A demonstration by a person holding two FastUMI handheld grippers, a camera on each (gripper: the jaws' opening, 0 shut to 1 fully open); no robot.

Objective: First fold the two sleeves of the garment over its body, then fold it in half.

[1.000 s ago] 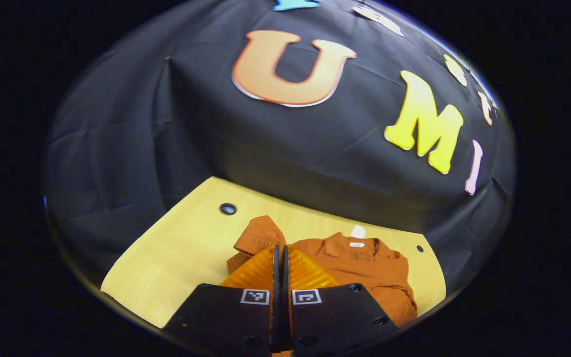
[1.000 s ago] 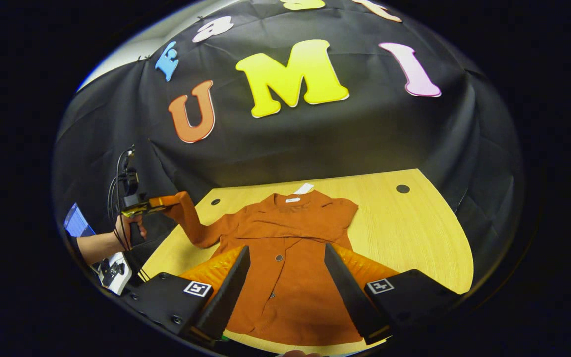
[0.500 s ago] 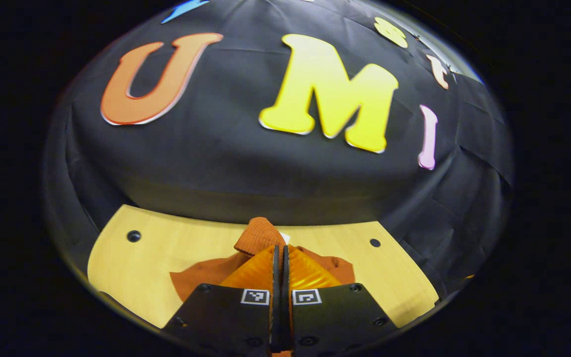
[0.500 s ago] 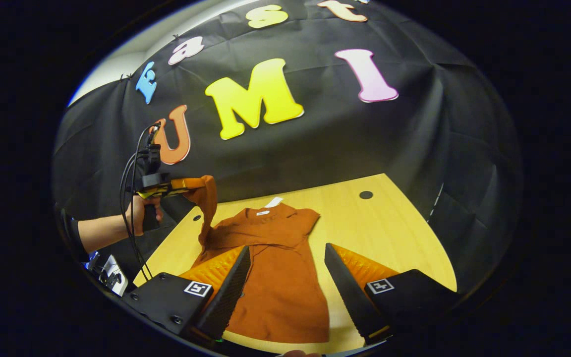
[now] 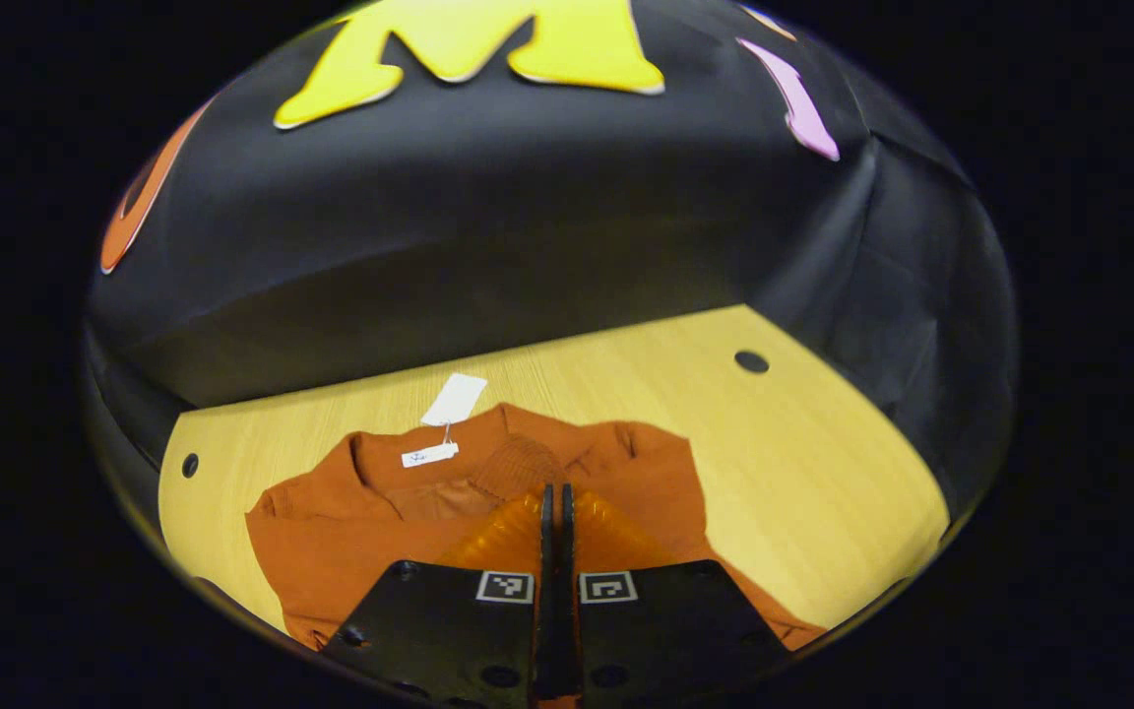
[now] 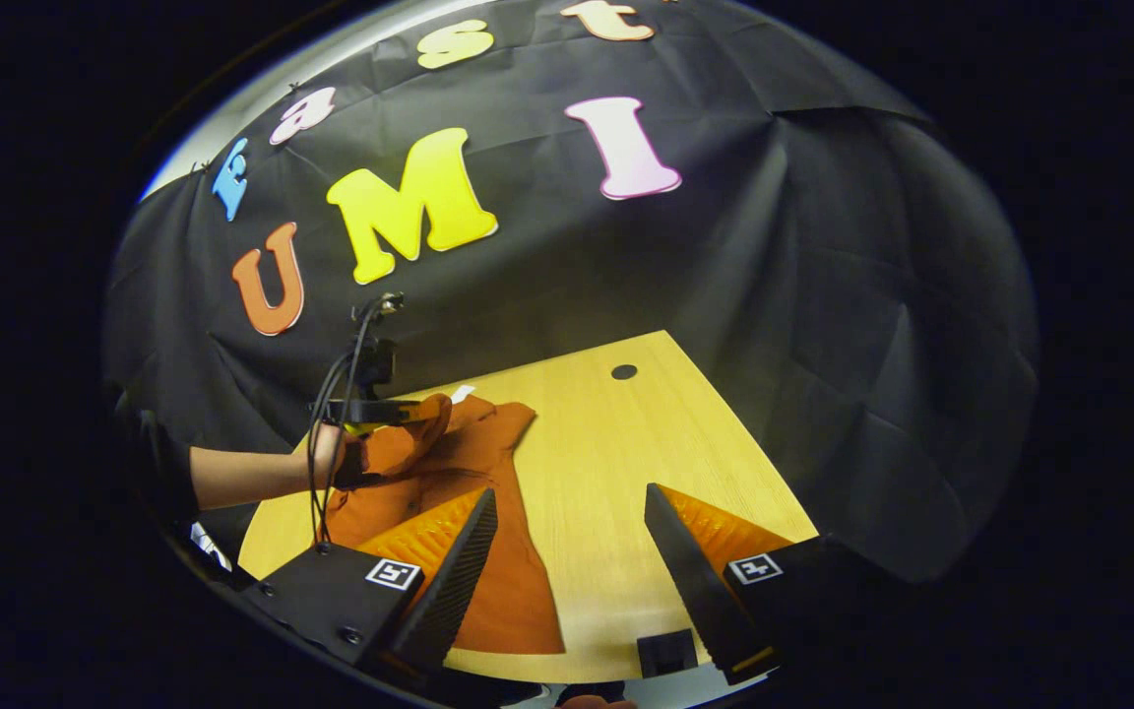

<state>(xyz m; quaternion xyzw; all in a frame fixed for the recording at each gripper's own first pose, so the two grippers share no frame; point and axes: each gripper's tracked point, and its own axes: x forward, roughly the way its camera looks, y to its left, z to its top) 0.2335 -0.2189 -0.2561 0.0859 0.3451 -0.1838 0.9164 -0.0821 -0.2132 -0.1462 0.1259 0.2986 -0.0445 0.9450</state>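
A rust-orange buttoned garment (image 5: 360, 512) lies on the wooden table (image 5: 803, 463), collar toward the wall, a white tag (image 5: 453, 399) at its neck. My left gripper (image 5: 556, 492) is shut on the ribbed cuff of one sleeve (image 5: 518, 465) and holds it above the garment's chest. In the right gripper view that same gripper (image 6: 370, 412) and the hand holding it hover over the garment (image 6: 488, 551), the sleeve (image 6: 409, 448) draped beneath it. My right gripper (image 6: 567, 537) is open over bare table to the right of the garment, nothing between its fingers.
Small dark holes (image 5: 751, 361) (image 5: 191, 464) mark the table's far corners. The black cloth wall (image 5: 488, 217) rises close behind the table. A small dark block (image 6: 667, 652) sits at the table's near edge, by my right gripper. Bare wood (image 6: 626, 463) lies right of the garment.
My left gripper has carried the sleeve cuff from out beside the garment inward, over its chest, and lower. My right gripper has swung right, off the garment and over bare table, still open.
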